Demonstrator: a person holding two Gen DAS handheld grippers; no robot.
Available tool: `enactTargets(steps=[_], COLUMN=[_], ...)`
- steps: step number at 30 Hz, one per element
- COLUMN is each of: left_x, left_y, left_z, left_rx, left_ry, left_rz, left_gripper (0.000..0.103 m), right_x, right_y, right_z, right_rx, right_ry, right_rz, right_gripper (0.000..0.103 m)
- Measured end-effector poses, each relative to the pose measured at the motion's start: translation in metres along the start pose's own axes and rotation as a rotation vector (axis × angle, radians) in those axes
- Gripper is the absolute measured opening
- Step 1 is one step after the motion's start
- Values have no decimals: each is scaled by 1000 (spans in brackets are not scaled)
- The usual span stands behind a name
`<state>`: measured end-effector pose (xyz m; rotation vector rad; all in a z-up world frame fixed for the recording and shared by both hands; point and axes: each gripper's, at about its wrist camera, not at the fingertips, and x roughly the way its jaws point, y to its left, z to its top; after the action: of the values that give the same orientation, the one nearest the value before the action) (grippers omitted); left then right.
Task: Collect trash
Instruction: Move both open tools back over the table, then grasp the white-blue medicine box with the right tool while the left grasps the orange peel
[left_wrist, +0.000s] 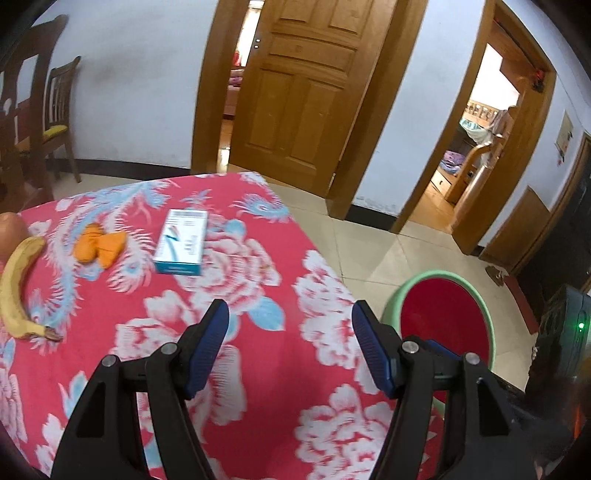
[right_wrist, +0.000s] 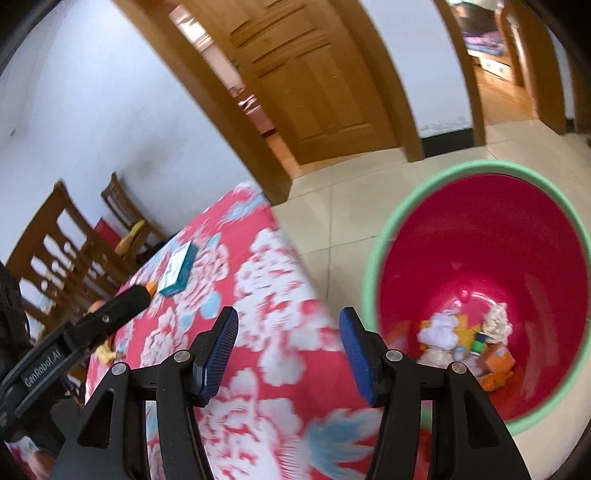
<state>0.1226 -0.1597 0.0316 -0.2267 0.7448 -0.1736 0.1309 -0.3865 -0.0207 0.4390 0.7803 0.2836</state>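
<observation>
Trash (right_wrist: 465, 343) blurred in bin (right_wrist: 373, 258), banana (left_wrist: 16, 280) partly cut off, both grippers' fingers spread, empty

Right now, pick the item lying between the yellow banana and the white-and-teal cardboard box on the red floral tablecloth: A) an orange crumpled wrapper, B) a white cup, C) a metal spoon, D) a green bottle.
A: the orange crumpled wrapper lies on the red floral tablecloth between the yellow banana and the white-and-teal cardboard box.

Bright indoor daylight via doorways, heavy fisheye bending w/ dark corners (right view motion-blurred).
</observation>
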Motion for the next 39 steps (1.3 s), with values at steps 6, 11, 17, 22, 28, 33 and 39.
enactTargets(steps=[6,11,17,22,28,33,39], left_x=[-4,-6,-4,-10,-14,-8,12], left_y=[31,69,95,107,127,149,180], left_z=[7,12,11,12,28,46,60], left_rx=[-20,-71,-91,-84,-78,-85,-123], left_ry=[-7,2,48,37,30,29,48], left_rz=[37,57,55,68,111,146,160], left_gripper=[74,74,74,84,85,85,85], right_x=[14,23,40,43,49,63,97], right_y=[35,61,84,116,152,173,189], right_z=[-1,-1,-8,-15,-13,-5,1], right_rx=[-72,-122,-121,-182,-264,-293,-312], right_ry=[20,22,53,62,41,40,71], right_rz=[1,0,-11,-66,-66,-27,-7], right_gripper=[60,65,66,71,76,76,76])
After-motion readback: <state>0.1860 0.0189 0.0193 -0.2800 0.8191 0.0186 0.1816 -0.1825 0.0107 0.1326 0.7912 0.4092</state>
